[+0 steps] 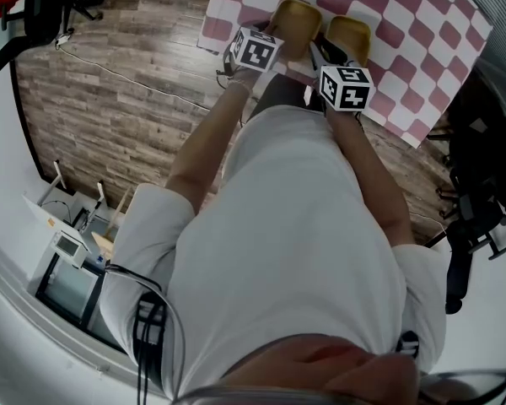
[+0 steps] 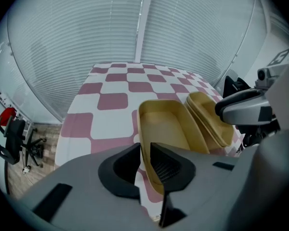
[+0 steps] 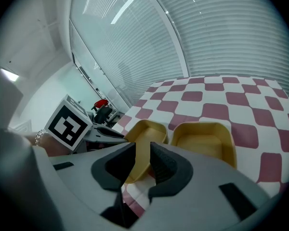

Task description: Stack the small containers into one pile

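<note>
Overhead, the left container (image 1: 295, 17) and right container (image 1: 352, 35) sit just beside each other, unstacked, at the table's (image 1: 422, 53) near edge. At the left claw (image 2: 143, 163), the jaws pinch the left container's left wall. At the right claw (image 3: 141, 161), the jaws clamp a yellow wall, seemingly that same container's right side. By my reading, no stacking is done yet.

Using the left container (image 1: 293, 19) as the anchor: it sits on the desk (image 1: 422, 24) close to the near edge. The right container (image 1: 352, 34) is just beside it on its right. Most of the desk runs out behind it. The left claw (image 2: 144, 150) is clamped on its near-left wall, and the right claw (image 3: 143, 147) is pinched on its near-right wall. The floor (image 1: 126, 83) is off to its left, past the desk edge.
</note>
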A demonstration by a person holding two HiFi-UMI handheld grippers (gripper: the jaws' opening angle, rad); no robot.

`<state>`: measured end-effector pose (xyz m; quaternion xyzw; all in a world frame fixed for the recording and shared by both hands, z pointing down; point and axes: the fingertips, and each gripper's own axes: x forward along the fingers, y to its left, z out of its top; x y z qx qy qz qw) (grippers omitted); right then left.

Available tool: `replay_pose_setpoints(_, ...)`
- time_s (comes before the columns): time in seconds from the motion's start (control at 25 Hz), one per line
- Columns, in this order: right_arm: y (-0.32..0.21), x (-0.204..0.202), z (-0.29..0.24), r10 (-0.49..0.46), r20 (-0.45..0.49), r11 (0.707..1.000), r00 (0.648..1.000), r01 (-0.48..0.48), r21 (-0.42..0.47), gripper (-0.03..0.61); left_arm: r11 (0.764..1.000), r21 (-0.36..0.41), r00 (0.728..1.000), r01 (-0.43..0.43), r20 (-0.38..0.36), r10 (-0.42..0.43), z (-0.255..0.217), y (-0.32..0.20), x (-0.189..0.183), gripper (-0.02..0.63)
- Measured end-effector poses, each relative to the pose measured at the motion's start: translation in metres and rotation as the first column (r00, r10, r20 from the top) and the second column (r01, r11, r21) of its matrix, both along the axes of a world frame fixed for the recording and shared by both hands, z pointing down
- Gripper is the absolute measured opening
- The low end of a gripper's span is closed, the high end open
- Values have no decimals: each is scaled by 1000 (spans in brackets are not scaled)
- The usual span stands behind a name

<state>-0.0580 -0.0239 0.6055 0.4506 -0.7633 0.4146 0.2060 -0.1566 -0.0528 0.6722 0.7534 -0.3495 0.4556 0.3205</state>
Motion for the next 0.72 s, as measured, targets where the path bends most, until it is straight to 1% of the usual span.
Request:
replay_pose_setpoints(0.04,1,2,2,3,-2,1000,1000,-3,-4,103,1000,-2,1000,3,4,-3,2,0,0,75)
replay_pose_setpoints(0.16,4,5,6,9,-10,1000,1000,-9,-16,103,1000,-9,1000,16,-2,-16,3,-1,-1,49)
replay_pose_setpoints(0.48,10,1,15,-7,-14,999,1000,7,-39,106,998,-26,997,65,-48,-66,-4,0,-6,41)
replay_pose_setpoints(0.6,10,-2,15,-17,-12,999,1000,16,-44,112,995,-22,991,102,-83,-103,-11,-1,-8,41)
replay_pose_setpoints(0.72,10,-4,16,-23,-9,998,1000,22,-50,123,986,-36,979,161,-120,-164,-23,-1,-14,40)
